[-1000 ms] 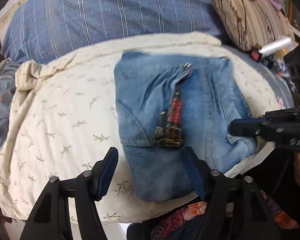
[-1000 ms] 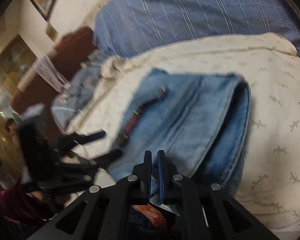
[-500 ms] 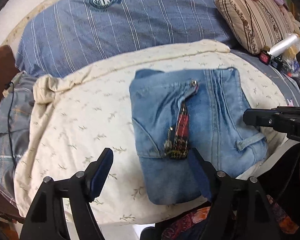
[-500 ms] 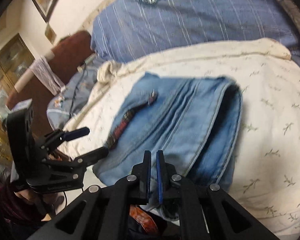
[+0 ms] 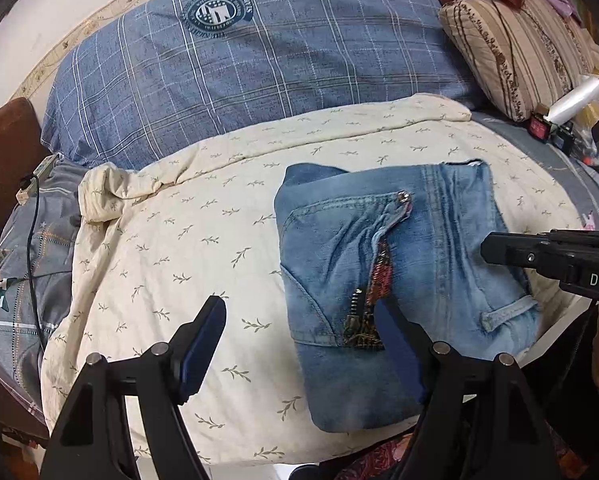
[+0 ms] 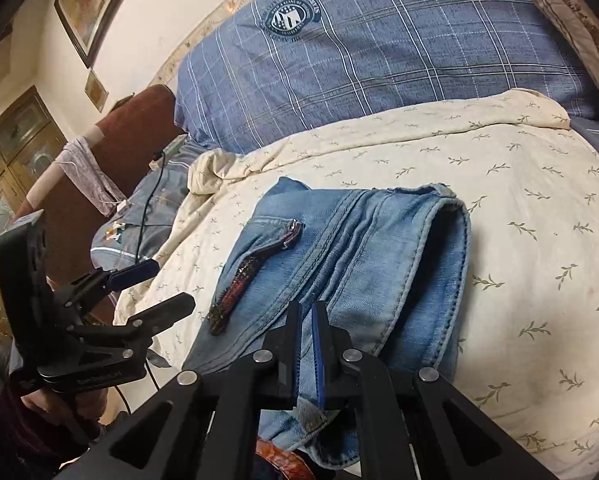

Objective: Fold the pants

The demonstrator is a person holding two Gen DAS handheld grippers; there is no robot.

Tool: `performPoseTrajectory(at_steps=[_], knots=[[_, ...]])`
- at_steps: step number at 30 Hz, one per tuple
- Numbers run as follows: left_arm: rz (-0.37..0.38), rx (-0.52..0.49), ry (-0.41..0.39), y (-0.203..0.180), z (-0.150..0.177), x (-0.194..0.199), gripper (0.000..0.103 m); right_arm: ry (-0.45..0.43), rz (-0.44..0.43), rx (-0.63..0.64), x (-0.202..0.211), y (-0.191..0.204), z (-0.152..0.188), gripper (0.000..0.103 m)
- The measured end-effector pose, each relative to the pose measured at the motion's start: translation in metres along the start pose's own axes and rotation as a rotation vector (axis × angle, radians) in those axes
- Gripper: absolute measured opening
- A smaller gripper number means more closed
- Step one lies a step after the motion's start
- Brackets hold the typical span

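Note:
The blue jeans lie folded into a compact stack on the cream leaf-print blanket, fly and zipper facing up. They also show in the right wrist view. My left gripper is open and empty, hovering over the near left edge of the stack. My right gripper has its jaws almost closed, with nothing visibly between them, above the near edge of the jeans. It shows at the right in the left wrist view.
A blue plaid pillow lies behind the blanket. A striped cushion and small clutter sit at the far right. A black cable and grey bedding are at the left. A brown headboard stands left.
Both grippers have pulled back and up from the jeans, so the stack looks smaller and farther. The jeans lie still. The left gripper stays open, the right stays shut.

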State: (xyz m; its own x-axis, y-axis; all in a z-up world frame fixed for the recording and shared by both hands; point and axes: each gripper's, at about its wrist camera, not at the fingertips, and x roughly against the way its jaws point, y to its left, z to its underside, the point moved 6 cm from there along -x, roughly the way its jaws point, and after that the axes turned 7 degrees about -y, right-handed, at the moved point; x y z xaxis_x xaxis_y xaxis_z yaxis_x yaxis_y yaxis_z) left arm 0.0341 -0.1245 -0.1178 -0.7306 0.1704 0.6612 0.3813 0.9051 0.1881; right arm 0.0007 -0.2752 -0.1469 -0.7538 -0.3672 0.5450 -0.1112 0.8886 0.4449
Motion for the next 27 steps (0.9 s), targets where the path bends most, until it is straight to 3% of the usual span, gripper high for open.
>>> performPoseTrajectory(at_steps=[8,17,21,27], knots=[[-0.019,0.009,0.049,0.004,0.01,-0.027,0.079,0.098,0.06,-0.026,-0.031,-0.013,0.01,0.007],[-0.031,0.004,0.051,0.004,0.008,-0.031,0.083,0.11,0.047,-0.046,-0.035,-0.018,0.011,0.008],[-0.036,0.019,0.05,0.007,0.005,-0.028,0.083,0.087,0.046,-0.029,-0.029,-0.013,0.008,0.007],[-0.063,0.047,0.035,0.016,-0.003,-0.02,0.083,-0.042,0.035,-0.037,-0.004,-0.014,-0.006,0.008]])
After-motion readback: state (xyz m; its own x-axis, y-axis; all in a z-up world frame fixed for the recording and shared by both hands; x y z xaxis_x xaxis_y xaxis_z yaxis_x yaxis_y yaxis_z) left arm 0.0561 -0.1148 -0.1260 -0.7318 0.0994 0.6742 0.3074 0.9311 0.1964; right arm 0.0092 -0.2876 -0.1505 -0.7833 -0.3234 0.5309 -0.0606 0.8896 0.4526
